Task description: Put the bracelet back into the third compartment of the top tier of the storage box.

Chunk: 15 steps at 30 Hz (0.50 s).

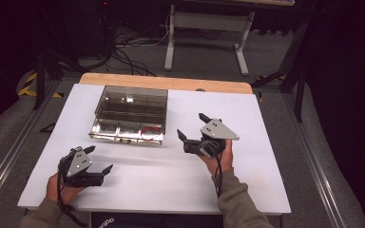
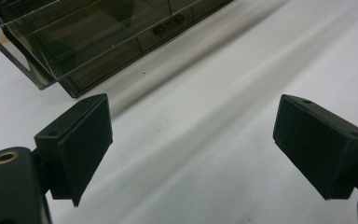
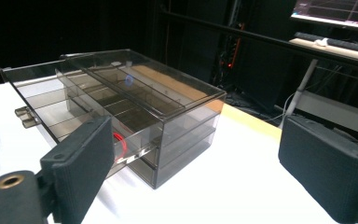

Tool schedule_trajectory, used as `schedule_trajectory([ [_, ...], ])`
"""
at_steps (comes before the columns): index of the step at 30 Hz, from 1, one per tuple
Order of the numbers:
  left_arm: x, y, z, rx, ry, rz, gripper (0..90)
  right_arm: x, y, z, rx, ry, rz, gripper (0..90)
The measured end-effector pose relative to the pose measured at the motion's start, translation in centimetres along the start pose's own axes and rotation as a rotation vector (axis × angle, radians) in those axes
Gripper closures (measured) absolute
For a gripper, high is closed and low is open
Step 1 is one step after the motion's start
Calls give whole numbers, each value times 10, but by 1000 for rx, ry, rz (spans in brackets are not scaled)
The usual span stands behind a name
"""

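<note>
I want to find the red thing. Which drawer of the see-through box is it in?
The pulled-out drawer, the one sticking out toward the person; the red thing lies at its right end.

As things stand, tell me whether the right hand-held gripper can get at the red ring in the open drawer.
Probably yes. The right hand-held gripper is open and empty beside the pulled-out drawer, and the red ring lies uncovered in its near corner, with bare table between.

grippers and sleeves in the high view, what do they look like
Both are black two-jaw tools. The left gripper and the right gripper each carry a grey three-cornered plate with small dark holes on top, and a black cable trails from each back along the forearm. Seen close, the pads are flat black rectangular blocks with a fine texture, and a brass-coloured ring sits in the body. The sleeves are olive-grey.
</note>
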<state>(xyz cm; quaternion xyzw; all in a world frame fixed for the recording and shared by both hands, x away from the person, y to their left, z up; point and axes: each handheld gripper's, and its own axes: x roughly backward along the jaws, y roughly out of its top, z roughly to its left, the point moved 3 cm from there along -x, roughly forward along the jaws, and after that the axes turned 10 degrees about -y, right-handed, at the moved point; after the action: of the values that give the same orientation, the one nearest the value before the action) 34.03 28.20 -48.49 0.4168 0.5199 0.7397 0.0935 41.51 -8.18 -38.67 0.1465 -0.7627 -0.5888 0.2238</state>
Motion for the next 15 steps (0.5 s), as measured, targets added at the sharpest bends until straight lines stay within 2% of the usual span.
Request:
schedule_trajectory([
  [4,-1,1,-2,-9,-8,6,154,6,-3,0,7,2,-1,107],
  [6,-1,1,-2,-11,-10,6,174,9,-4,1,32,-7,1,107],
  [9,0,1,-3,-17,-20,3,248,14,-6,0,59,-10,8,108],
  [12,1,0,-5,-20,-54,-1,363,19,-6,-3,54,-10,3,108],
  [13,1,0,-5,-26,-50,5,377,20,-6,-4,55,-13,1,108],
  [15,0,1,-7,-38,-53,12,465,25,-5,-7,54,-11,-6,108],
])
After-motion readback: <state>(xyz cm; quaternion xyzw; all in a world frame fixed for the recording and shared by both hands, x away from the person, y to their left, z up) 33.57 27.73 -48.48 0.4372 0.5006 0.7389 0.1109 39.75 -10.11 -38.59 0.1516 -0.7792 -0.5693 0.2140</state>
